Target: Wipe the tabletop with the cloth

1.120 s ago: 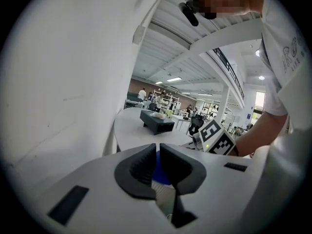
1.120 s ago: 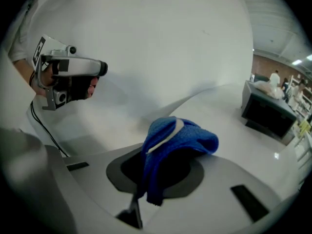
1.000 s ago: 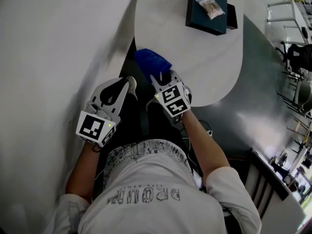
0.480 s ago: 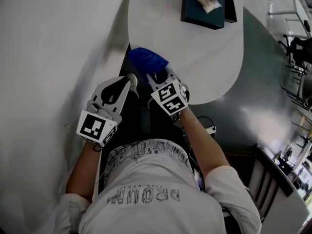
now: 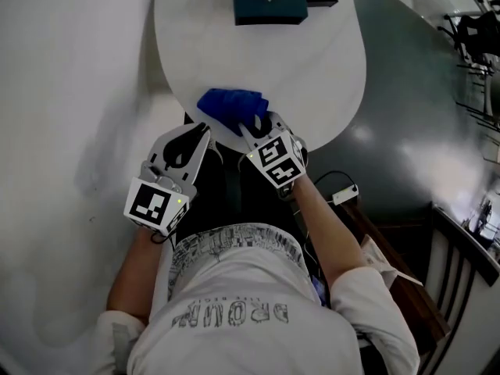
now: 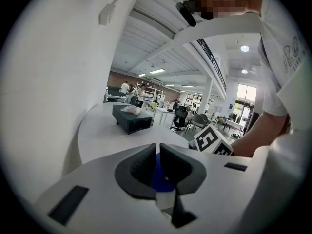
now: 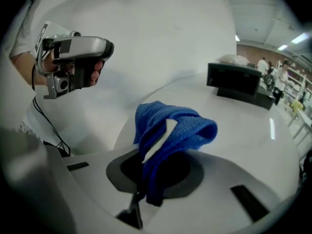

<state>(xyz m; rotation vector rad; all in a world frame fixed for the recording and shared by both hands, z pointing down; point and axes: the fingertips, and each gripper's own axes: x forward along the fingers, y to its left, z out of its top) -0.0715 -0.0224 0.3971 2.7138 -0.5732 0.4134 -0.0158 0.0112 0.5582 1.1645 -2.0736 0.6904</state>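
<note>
The right gripper (image 5: 254, 123) is pinching a blue cloth (image 5: 230, 106) between its jaws. In the right gripper view the fabric is standing up in a folded bunch above the jaws, and a small white tag is showing on it. The left gripper (image 5: 201, 135) is carrying nothing; its jaws are pressed together with only a thin slit between them. It is hanging just beside the right one, over the dark gap between the table and the person.

The cubes on both grippers are showing black-and-white square markers. The person's shirt (image 5: 234, 311) is carrying grey printed letters, which I cannot read with certainty.

The cloth is sitting at the near rim of the round white tabletop (image 5: 328, 69); I cannot tell whether it is touching the surface. Beyond it, white surface is stretching up to a dark box (image 5: 269, 6) at the far side. A white wall (image 5: 70, 92) is running close along the table's left edge, while grey floor is opening on the right.
</note>
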